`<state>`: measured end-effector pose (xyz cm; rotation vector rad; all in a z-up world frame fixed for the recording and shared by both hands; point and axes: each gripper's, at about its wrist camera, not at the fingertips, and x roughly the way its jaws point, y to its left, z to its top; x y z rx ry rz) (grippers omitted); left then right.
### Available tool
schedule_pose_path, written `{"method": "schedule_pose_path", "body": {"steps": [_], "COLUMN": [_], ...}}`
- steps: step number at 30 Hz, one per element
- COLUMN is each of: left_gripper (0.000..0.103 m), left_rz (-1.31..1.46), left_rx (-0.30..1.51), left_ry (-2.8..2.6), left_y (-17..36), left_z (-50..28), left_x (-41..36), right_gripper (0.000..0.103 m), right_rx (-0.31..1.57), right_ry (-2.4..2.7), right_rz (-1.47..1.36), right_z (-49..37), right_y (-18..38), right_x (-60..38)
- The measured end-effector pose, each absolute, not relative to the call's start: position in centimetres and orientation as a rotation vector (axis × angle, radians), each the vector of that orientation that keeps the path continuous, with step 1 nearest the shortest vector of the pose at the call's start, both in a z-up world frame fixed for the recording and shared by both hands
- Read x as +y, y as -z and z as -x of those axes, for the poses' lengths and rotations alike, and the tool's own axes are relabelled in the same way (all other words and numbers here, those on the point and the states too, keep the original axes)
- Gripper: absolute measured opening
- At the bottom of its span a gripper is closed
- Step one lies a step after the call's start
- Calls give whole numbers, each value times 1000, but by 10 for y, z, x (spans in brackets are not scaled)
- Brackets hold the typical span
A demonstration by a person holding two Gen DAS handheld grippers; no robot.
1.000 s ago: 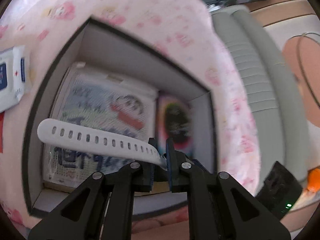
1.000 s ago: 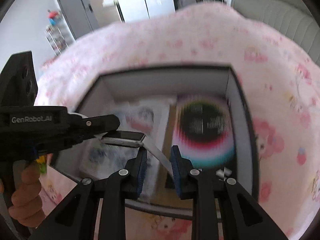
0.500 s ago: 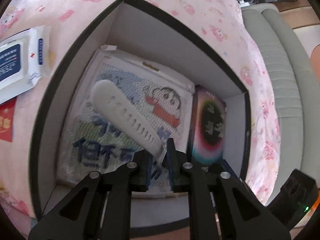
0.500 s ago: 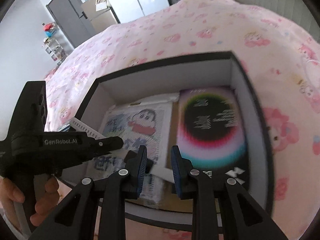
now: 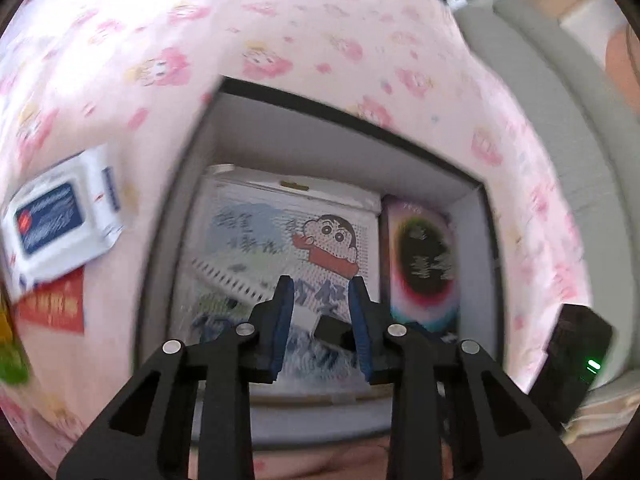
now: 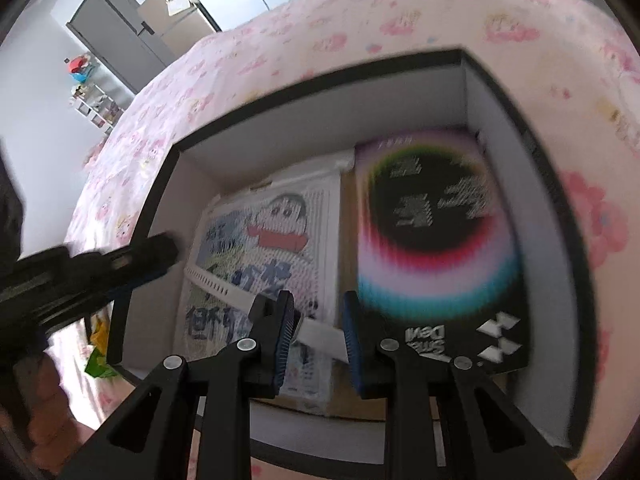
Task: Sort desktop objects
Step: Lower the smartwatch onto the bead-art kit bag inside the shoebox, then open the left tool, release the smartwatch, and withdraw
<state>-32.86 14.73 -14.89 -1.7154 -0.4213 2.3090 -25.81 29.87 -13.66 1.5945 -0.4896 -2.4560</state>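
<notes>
**Item: white watch, going into the black-rimmed box.**

- **Left gripper** (image 5: 320, 300): jaws spread, having just been opening. The watch (image 5: 320, 326) shows in the gap, but the pads do not press on it.
- **Right gripper** (image 6: 316, 320): jaws narrowly set. The watch strap (image 6: 224, 284) runs in from 10 o'clock and crosses the gap from pad to pad. Through the blur it looks pinched there rather than merely lying under them.
- **Location of watch:** inside the box (image 5: 360, 116), lying on the cartoon pack (image 5: 320, 232). A dark rainbow-ringed book (image 5: 424, 256) lies at 3 o'clock of the pack.
- **Progress:** two flat items are already stowed, and the watch is down in the box with one grip off it. The right-hand release is judged the step remaining for this item.
- **Outstanding:** at 9 o'clock of the box, on the pink cloth (image 5: 280, 20), lie a wipes packet (image 5: 60, 216), a red card (image 5: 56, 304) and a green-yellow scrap (image 5: 8, 352) cut off by the frame edge.
- **Obscured:** the watch face is half hidden behind the left jaws, the box's near wall is covered by both grippers, and the print on the book is smeared.
</notes>
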Motion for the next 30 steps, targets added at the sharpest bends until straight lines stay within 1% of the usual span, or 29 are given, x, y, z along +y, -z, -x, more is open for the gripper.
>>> {"method": "schedule_pose_path", "body": {"steps": [3, 6, 11, 13, 15, 18, 19, 24, 27, 30], "left_gripper": [27, 27, 27, 27, 27, 26, 26, 26, 26, 26], "left_rz": [1823, 1899, 1927, 1935, 1946, 1959, 1945, 1858, 1813, 1902], "left_rx": [-340, -278, -170, -148, -154, -283, -292, -297, -245, -203], "left_ry": [-2284, -2278, -2282, -2276, -2262, -2248, -2266, -2357, -2385, -2329], "left_y": [176, 193, 194, 193, 192, 190, 187, 181, 181, 193], "left_z": [343, 343, 327, 321, 315, 308, 307, 321, 332, 334], "left_x": [156, 156, 157, 157, 154, 140, 137, 127, 127, 127], "right_gripper": [22, 23, 24, 29, 31, 38, 40, 40, 40, 40], "right_rx": [-466, -466, -381, -367, -357, -349, -352, -354, -343, -349], "right_ry": [2475, 2487, 2517, 2512, 2505, 2491, 2486, 2484, 2482, 2445], "right_rz": [-1644, -1636, -1638, -1636, -1636, -1644, -1644, -1644, -1642, -1627], "right_z": [258, 261, 261, 260, 258, 253, 252, 252, 252, 251], "right_y": [144, 146, 145, 145, 144, 141, 140, 141, 141, 141], "right_x": [302, 302, 294, 292, 291, 290, 290, 290, 289, 286]}}
